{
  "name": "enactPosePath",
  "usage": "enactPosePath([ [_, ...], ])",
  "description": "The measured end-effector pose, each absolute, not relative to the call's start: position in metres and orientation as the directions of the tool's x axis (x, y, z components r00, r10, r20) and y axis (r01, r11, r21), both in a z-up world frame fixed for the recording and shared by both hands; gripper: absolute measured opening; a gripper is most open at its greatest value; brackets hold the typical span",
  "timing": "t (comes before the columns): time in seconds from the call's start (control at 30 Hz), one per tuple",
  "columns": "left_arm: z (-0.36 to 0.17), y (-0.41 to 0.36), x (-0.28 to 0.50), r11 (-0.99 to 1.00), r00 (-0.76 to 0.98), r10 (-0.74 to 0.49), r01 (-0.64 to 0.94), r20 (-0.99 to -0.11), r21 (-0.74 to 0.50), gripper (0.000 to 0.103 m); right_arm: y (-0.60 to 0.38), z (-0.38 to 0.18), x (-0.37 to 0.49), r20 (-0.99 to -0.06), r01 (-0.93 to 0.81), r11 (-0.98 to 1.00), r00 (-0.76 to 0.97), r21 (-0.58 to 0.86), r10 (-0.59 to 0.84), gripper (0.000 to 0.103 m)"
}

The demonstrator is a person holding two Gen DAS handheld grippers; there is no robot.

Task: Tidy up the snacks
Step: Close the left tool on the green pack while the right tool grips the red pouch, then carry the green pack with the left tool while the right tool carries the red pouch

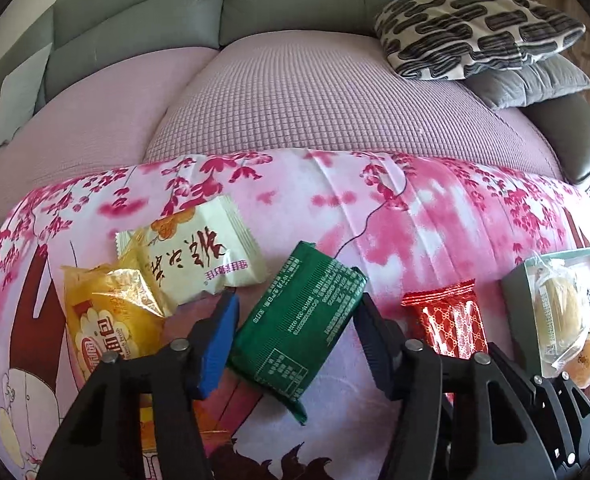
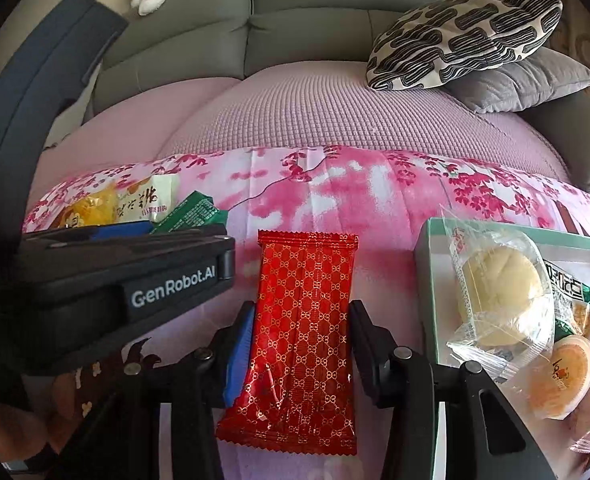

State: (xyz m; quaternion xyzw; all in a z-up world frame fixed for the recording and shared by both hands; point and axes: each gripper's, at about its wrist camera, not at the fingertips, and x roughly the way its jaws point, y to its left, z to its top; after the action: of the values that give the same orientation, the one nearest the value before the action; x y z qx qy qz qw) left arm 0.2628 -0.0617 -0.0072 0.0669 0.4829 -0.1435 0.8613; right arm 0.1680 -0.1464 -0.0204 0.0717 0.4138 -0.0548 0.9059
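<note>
A green snack packet [image 1: 299, 324] lies on the pink floral cloth [image 1: 375, 208], and my left gripper [image 1: 298, 299] is shut on it, a pad pressing each long side. In the right wrist view a red patterned packet [image 2: 303, 320] sits lengthwise between the fingers of my right gripper [image 2: 303, 308], which is shut on it. The same red packet [image 1: 445, 320] shows just right of the left gripper. The left gripper's black body [image 2: 115, 276] fills the left of the right wrist view.
A white packet [image 1: 199, 256] and a yellow bread packet [image 1: 111, 320] lie left of the green one. A mint-green box [image 2: 427, 280] at the right holds a wrapped bun [image 2: 499, 288] and an orange cup [image 2: 567, 368]. Behind are a grey sofa [image 1: 295, 4] and patterned pillow [image 1: 471, 28].
</note>
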Motion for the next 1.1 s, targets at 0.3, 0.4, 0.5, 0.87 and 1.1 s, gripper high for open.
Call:
enactPosePath([
  [0.3,-0.007,-0.048,0.244,0.958,0.532,-0.253,0.257,-0.808,-0.131,0.042,-0.150,-0.017,0.167,-0.752,0.170,0.978,0.659,0.122,-0.021,0.048],
  [0.4,-0.003,-0.044,0.239,0.957,0.545,-0.268,0.248,-0.794,-0.153,0.042,-0.151,-0.015,0.166,-0.748,0.174,0.977,0.663,0.124,-0.023,0.048],
  [0.5,0.007,-0.038,0.229,0.956,0.571,-0.279,0.244,-0.772,-0.165,0.042,-0.150,-0.009,0.163,-0.738,0.174,0.977,0.674,0.125,-0.026,0.048],
  [0.87,0.055,-0.032,0.210,0.947,0.670,-0.318,0.264,-0.671,-0.185,0.042,-0.157,0.022,0.147,-0.681,0.189,0.971,0.731,0.148,-0.038,0.048],
  [1.1,0.070,-0.043,0.200,0.938,0.686,-0.340,0.297,-0.643,-0.179,0.042,-0.176,0.033,0.138,-0.667,0.236,0.958,0.742,0.165,-0.068,0.048],
])
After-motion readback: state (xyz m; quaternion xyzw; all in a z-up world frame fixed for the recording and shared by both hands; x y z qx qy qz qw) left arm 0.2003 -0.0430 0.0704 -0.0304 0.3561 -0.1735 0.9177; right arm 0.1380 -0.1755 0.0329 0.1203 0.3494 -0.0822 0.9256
